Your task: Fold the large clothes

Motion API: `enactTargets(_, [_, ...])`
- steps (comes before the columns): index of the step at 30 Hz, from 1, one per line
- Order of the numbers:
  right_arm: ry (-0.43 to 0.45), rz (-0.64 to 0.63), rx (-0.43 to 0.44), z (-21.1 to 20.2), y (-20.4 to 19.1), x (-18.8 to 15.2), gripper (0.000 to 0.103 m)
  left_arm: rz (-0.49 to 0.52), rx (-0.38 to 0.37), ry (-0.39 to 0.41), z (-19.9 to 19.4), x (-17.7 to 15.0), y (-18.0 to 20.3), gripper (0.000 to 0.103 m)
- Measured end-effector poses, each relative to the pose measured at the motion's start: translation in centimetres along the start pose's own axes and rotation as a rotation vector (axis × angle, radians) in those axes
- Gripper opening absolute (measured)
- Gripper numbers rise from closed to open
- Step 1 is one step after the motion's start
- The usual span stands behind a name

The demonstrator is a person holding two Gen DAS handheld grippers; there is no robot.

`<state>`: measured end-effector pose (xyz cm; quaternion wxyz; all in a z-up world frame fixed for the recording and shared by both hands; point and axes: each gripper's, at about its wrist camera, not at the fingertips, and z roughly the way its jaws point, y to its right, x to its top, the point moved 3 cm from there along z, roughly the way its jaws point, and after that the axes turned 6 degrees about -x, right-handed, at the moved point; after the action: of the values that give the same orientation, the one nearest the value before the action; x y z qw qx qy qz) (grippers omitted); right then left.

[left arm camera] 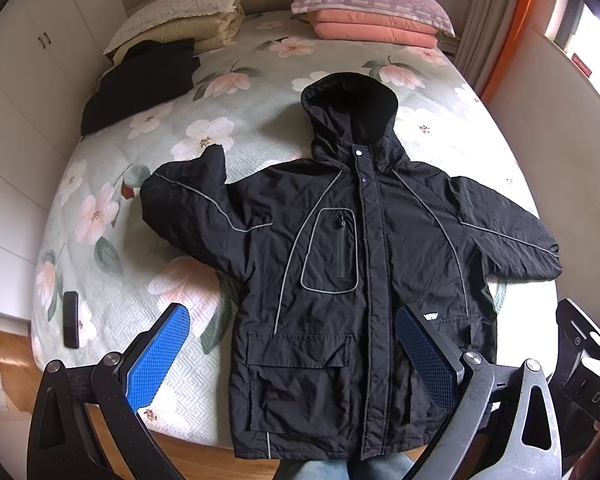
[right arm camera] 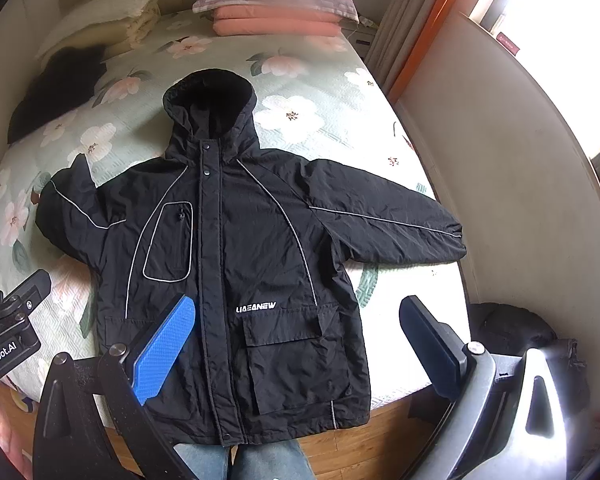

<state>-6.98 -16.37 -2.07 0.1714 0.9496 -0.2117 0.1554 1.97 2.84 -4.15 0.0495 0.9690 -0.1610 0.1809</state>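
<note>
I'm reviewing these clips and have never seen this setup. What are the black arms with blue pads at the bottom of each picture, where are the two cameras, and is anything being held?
There is no robot here: a person holds a two-finger gripper in each hand, and each carries a fisheye camera looking forward along its fingers. One picture is from the left gripper, the other from the right gripper. The blue pads are the inner faces of the fingers. Both grippers are open and hold nothing.

On the floral bed cover a black hooded jacket lies front up, closed, sleeves spread out. Stacked pillows and a folded dark garment sit near the headboard, and a small dark device lies by the bed's left edge.
</note>
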Motion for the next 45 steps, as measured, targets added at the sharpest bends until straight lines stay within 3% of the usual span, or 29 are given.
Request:
enactTargets(18, [-0.022, 0.012, -0.020, 0.7, -2.4, 0.4, 0.102, 0.045, 0.000, -0.009, 1.7, 0.7, -1.6, 0.103])
enactTargets(30, [-0.043, -0.009, 0.013, 3.7, 0.8, 1.2, 0.102, 0.052, 0.025, -0.014, 2.8, 1.2, 2.5, 0.103])
enactTargets(36, [-0.068, -0.008, 0.059, 7.3, 6.2, 1.9, 0.102, 0.023, 0.043, -0.025, 3.9, 1.4, 7.9, 0.103])
enactTargets(39, [-0.079, 0.040, 0.083, 10.1, 10.6, 1.8, 0.102, 0.022, 0.018, -0.037, 5.4, 1.4, 11.7, 0.103])
enactTargets(43, [-0.042, 0.160, 0.194, 15.1, 17.9, 1.4, 0.102, 0.029, 0.022, -0.022, 8.2, 1.5, 17.4, 0.103])
enactTargets(45, [-0.028, 0.211, 0.174, 18.1, 21.7, 1.1, 0.102, 0.023, 0.021, -0.017, 9.7, 1.5, 19.4, 0.103])
